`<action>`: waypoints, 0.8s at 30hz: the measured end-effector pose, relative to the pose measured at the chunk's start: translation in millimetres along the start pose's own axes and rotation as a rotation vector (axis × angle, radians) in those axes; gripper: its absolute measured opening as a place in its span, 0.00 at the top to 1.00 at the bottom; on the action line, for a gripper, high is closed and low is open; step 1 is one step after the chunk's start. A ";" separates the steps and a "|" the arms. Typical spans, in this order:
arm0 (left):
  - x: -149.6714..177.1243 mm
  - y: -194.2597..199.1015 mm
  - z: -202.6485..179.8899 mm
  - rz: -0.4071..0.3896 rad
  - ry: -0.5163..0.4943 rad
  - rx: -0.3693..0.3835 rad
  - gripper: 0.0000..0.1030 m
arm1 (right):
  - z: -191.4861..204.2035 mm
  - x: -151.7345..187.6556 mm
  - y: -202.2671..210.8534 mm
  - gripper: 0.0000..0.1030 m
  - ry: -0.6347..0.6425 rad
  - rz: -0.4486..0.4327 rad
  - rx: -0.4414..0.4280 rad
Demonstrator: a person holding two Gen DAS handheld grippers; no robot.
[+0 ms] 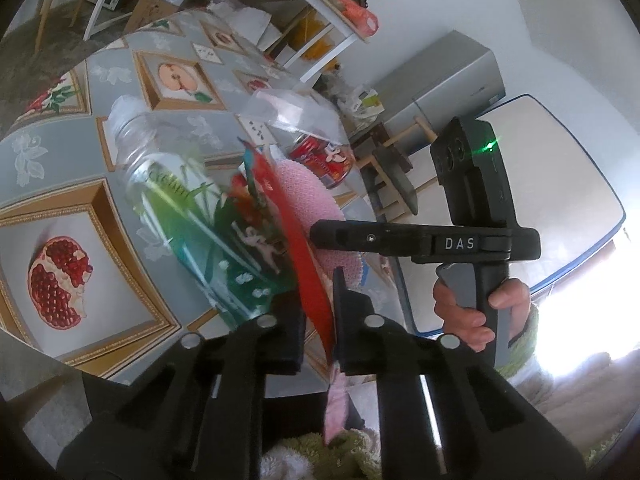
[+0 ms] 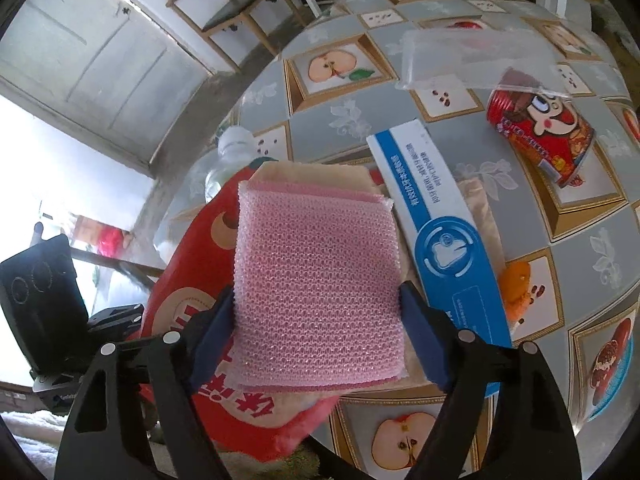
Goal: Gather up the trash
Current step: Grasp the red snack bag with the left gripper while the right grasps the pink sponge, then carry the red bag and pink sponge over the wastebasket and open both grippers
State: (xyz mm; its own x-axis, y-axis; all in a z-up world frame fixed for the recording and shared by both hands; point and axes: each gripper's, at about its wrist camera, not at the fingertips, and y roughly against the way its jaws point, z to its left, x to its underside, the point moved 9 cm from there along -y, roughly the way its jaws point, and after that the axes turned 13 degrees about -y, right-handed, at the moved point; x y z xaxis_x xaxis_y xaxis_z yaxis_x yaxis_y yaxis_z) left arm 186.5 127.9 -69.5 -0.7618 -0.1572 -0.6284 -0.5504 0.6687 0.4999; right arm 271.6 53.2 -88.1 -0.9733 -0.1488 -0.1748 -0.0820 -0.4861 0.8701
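Between the fingers [image 2: 420, 332] of the right gripper [image 2: 318, 320]: a pink square pad of foam mesh [image 2: 316, 280], flat atop a sheet of beige paper [image 2: 312, 172] and a red printed plastic bag [image 2: 188, 300]. Looks feather-light, soft and springy. Likely to crush under a hard squeeze and slip from a loose one, so best taken by its two opposite side edges, at the end nearest the fingertips, with gentle pressure. Spread wide, with one blue pad against each side edge; no dent showing in the foam, so seemingly not yet squeezed. Just outside one finger, touching the paper, a blue-and-white cardboard box [image 2: 436, 232].

At the left gripper [image 1: 322, 324], fingers [image 1: 354, 320] pressed almost together, pinching the thin edge of that red bag: limp, slick film, apt to slide or tear if tugged. Past those fingertips, a clear plastic bottle with a green label [image 1: 168, 184].
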 end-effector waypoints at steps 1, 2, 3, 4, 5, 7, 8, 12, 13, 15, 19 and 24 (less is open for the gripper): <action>-1.1 1.0 -1.3 -0.004 -0.003 0.001 0.96 | -0.3 -1.0 5.0 0.25 -0.005 -0.011 -0.011; -3.0 2.5 -3.0 -0.011 -0.007 0.000 0.97 | -0.5 -1.8 8.6 0.25 -0.008 -0.020 -0.021; -5.1 4.3 -4.5 -0.021 -0.010 -0.001 0.97 | -0.2 -3.2 12.6 0.25 -0.012 -0.031 -0.032; -7.1 5.9 -5.7 -0.030 -0.013 -0.002 0.98 | 0.2 -4.7 16.9 0.26 -0.015 -0.043 -0.043; -9.2 7.8 -6.8 -0.040 -0.016 -0.003 0.98 | 0.1 -6.6 23.9 0.26 -0.021 -0.062 -0.060; -14.0 10.1 -7.3 -0.057 -0.019 -0.006 0.98 | -0.7 -10.0 33.8 0.26 -0.033 -0.087 -0.084; -16.3 12.1 -7.5 -0.067 -0.019 -0.008 0.99 | -0.6 -11.7 37.4 0.26 -0.038 -0.097 -0.093; -24.5 18.8 -6.9 -0.099 -0.015 -0.012 0.99 | -7.0 -17.6 53.9 0.26 -0.070 -0.143 -0.120; -25.9 20.1 -6.6 -0.106 -0.015 -0.015 0.99 | -9.6 -19.5 58.4 0.26 -0.079 -0.154 -0.129; -30.3 23.5 -5.9 -0.127 -0.014 -0.020 0.99 | -14.2 -21.2 65.4 0.26 -0.095 -0.170 -0.142; -38.9 32.1 -9.7 -0.171 -0.020 -0.020 0.99 | -21.2 -23.8 74.1 0.26 -0.121 -0.192 -0.170; -55.4 49.7 -17.9 -0.240 -0.060 -0.029 0.99 | -26.8 -24.8 77.3 0.26 -0.142 -0.196 -0.193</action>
State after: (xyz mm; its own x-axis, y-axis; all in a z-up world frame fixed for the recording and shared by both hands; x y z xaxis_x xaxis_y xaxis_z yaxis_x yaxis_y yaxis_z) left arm 195.3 156.8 0.8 -0.5870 -0.2648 -0.7651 -0.7234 0.5959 0.3487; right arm 295.1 -3.7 -28.9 -0.9643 0.0790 -0.2527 -0.2420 -0.6505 0.7200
